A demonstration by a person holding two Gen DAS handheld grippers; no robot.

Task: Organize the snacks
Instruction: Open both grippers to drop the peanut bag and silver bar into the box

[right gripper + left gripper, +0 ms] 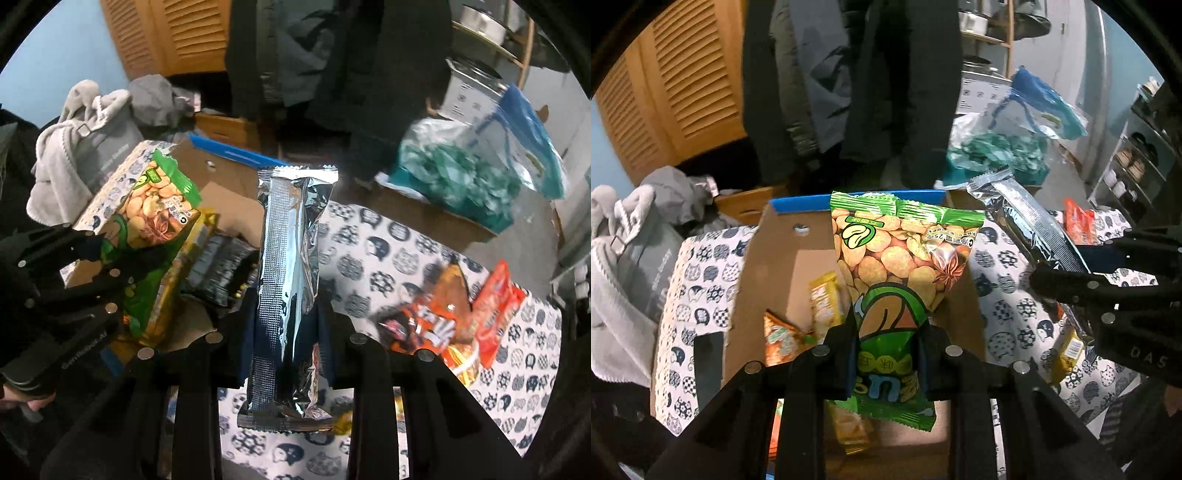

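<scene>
My left gripper (886, 354) is shut on a green bean-snack bag (905, 258), which hangs above an open cardboard box (768, 266). Inside the box lie a yellow packet (823, 302) and an orange packet (781, 339). My right gripper (288, 332) is shut on a long silver foil packet (288, 266), held upright over the cat-print cloth (369, 251). In the right wrist view the left gripper (99, 273) and its green bag (155, 206) are at the left, over the box. From the left wrist, the right gripper (1082, 269) and the silver packet (1027, 221) show at the right.
Orange and red snack packets (450, 317) lie on the cloth at the right. A clear bag of teal-wrapped items (461, 177) stands behind the table. Grey clothing (631, 251) is piled left of the box. Dark coats hang behind, near a wooden louvered door (676, 85).
</scene>
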